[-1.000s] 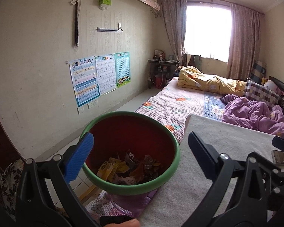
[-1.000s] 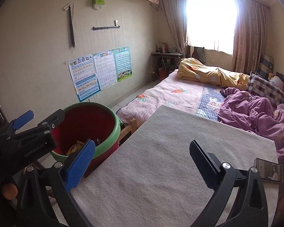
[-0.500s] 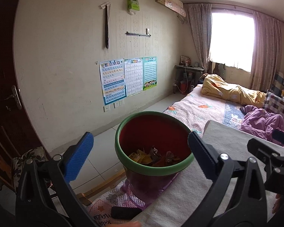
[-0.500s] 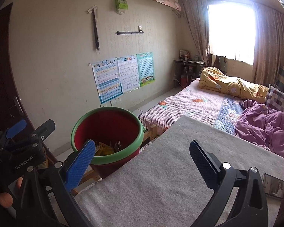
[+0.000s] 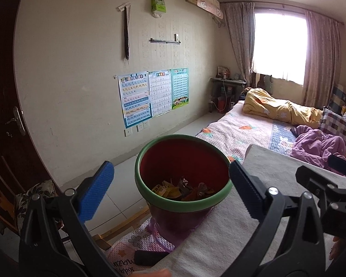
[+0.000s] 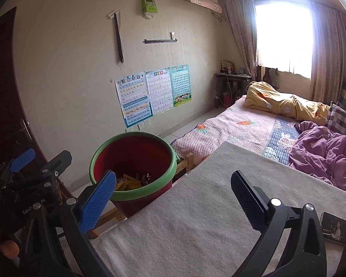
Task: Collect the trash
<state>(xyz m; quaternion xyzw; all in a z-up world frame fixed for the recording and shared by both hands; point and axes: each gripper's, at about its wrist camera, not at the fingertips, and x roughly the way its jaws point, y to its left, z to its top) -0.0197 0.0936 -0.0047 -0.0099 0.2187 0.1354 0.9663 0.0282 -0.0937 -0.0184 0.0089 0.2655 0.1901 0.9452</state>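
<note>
A red bin with a green rim (image 5: 183, 206) stands just past the left edge of a grey-white padded board (image 6: 207, 219). Yellow and brown wrappers (image 5: 182, 188) lie in its bottom. My left gripper (image 5: 171, 189) hangs open in front of the bin, with nothing between its fingers. The right gripper (image 6: 173, 198) is open too, above the board, empty. In the right wrist view the bin (image 6: 133, 194) sits to the left and the left gripper's body (image 6: 30, 184) shows at the far left. The right gripper's body (image 5: 329, 184) shows at the right of the left wrist view.
A phone (image 6: 336, 228) lies at the board's right edge. Behind are a bed with a pink cover (image 5: 242, 129), a purple quilt (image 6: 323, 152) and a yellow quilt (image 5: 281, 110). Posters (image 5: 152, 94) hang on the left wall, a dark door (image 5: 2, 115) at far left. A wooden frame (image 6: 108, 219) runs below the bin.
Both views have pulled back and swung left: the bin now looks smaller and farther, and the door and more floor show. Both grippers stay open.
</note>
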